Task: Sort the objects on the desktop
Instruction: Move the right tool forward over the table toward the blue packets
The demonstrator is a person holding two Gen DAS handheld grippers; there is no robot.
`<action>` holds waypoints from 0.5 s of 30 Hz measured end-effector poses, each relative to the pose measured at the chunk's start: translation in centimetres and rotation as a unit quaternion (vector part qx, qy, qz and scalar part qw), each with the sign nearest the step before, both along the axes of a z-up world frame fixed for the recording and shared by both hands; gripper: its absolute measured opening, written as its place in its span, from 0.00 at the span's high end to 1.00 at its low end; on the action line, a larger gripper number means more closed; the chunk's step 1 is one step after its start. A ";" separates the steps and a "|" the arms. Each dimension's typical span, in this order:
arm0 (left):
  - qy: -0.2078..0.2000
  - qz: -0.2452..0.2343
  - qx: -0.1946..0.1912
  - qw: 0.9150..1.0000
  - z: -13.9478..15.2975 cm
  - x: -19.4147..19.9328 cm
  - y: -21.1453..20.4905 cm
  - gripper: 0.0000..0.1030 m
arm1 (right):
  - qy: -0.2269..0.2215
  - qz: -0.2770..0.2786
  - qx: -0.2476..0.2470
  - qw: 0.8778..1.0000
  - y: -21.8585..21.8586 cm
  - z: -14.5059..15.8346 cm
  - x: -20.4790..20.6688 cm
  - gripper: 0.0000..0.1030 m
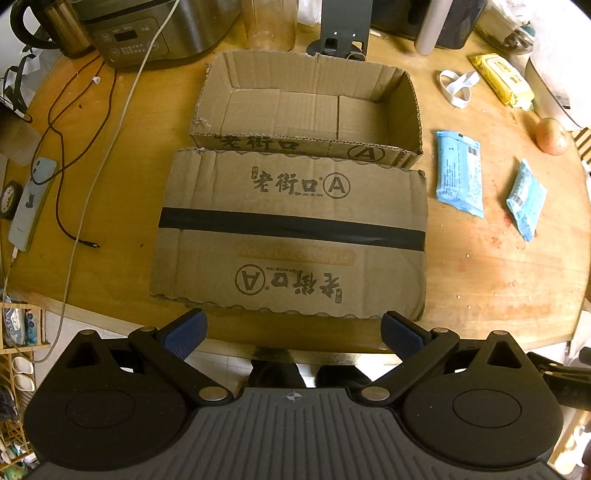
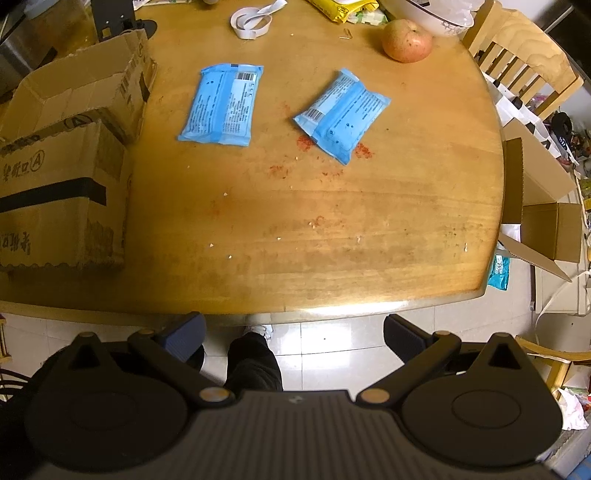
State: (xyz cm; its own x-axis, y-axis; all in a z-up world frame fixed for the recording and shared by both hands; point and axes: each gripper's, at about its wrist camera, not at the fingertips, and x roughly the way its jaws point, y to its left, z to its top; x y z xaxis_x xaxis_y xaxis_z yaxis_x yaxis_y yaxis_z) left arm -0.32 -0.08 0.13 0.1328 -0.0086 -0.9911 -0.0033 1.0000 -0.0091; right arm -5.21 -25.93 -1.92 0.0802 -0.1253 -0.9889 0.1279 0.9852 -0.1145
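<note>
On my far left a phone [image 1: 30,201] lies on the counter [image 1: 122,206] with cables running across the wood toward a cooker [image 1: 147,29] at the back edge. Next comes the open cardboard tray [image 1: 306,107], nothing inside it that I can see, and touching its near wall an upturned box [image 1: 295,236] with a black tape band across it. My left gripper [image 1: 293,332] hovers at the counter's near edge just in front of that upturned box, its jaws spread wide and holding nothing.

Right of the boxes, two blue packets lie flat on the bare wood, apart from each other. The first blue packet [image 2: 223,105] sits just beside the tray's right wall, roughly square to it. The second blue packet [image 2: 341,114] is further right, turned at an angle, with red crumbs scattered around it. Behind them I see a loop of white strap [image 2: 251,20], a yellow pack [image 2: 340,7] and an apple [image 2: 406,38] near a bowl [image 2: 439,16].

My right gripper [image 2: 293,332] hangs off the counter's near edge, over tiled floor, well short of both packets, jaws spread wide and empty.
</note>
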 end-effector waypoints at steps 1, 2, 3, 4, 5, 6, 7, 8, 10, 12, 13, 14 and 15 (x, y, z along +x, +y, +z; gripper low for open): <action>0.001 0.000 0.000 1.000 0.0 -0.1 0.0 0.00 | -0.001 0.000 0.000 1.000 0.0 0.0 0.0 0.00; 0.001 0.000 -0.001 1.000 0.2 -0.1 0.1 0.00 | -0.002 0.000 0.000 1.000 0.0 0.0 -0.1 0.00; 0.001 0.001 -0.001 1.000 0.3 -0.1 0.2 0.00 | -0.003 0.000 0.000 1.000 -0.1 0.0 -0.2 0.00; 0.001 0.001 -0.002 1.000 0.3 -0.1 0.3 0.00 | -0.003 0.000 0.000 1.000 -0.1 0.0 -0.3 0.00; 0.001 0.001 -0.002 1.000 0.4 0.0 0.3 0.00 | -0.004 0.000 0.000 1.000 -0.1 0.0 -0.3 0.00; 0.000 0.001 -0.003 1.000 0.2 -0.2 0.5 0.00 | -0.005 0.000 0.001 1.000 -0.2 0.0 -0.4 0.00; 0.000 0.001 -0.003 1.000 0.2 -0.2 0.5 0.00 | -0.006 0.000 0.001 1.000 -0.2 0.0 -0.5 0.00; 0.000 0.001 -0.004 1.000 0.3 -0.1 0.5 0.00 | -0.007 0.000 0.001 1.000 -0.2 0.0 -0.6 0.00; -0.001 0.001 -0.005 1.000 0.3 -0.2 0.5 0.00 | -0.009 0.000 0.000 1.000 -0.2 0.1 -0.5 0.00; -0.001 0.001 -0.005 1.000 0.3 -0.1 0.5 0.00 | -0.006 0.000 -0.003 1.000 0.3 0.1 0.2 0.00; -0.002 0.001 -0.005 1.000 0.3 -0.1 0.5 0.00 | -0.007 0.000 -0.003 1.000 0.3 0.1 0.2 0.00; -0.002 0.000 -0.005 1.000 0.4 -0.1 0.5 0.00 | -0.008 0.000 -0.003 1.000 0.2 0.1 0.1 0.00; -0.002 0.001 -0.004 1.000 0.3 -0.1 0.5 0.00 | -0.009 0.000 -0.003 1.000 0.2 0.1 0.1 0.00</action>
